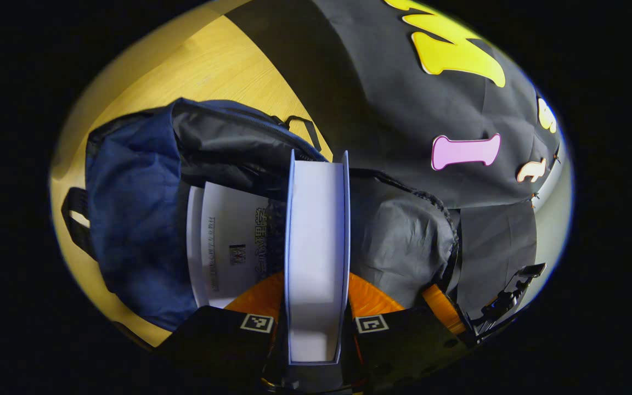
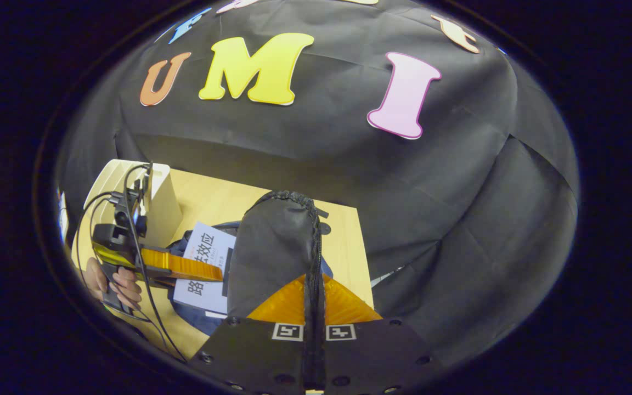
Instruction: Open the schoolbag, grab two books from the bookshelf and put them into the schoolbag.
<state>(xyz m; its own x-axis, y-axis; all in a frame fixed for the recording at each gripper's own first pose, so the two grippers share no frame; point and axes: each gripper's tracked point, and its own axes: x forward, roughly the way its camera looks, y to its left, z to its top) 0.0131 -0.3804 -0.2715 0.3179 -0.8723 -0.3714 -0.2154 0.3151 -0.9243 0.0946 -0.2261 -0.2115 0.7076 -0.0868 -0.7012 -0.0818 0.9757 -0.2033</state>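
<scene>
Two books: one [image 1: 228,247] inside the schoolbag [image 1: 135,219], one [image 1: 316,258] clamped by the left gripper [image 1: 316,323]; right gripper [image 2: 314,329] pinches the bag's flap [image 2: 277,247].

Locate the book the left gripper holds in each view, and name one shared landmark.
Left gripper view: the book stands edge-on at bottom centre, clamped in the left gripper, over the open schoolbag.
Right gripper view: lower left, its cover facing the camera, entering the schoolbag.
Shared landmark: the schoolbag's raised black flap.
</scene>
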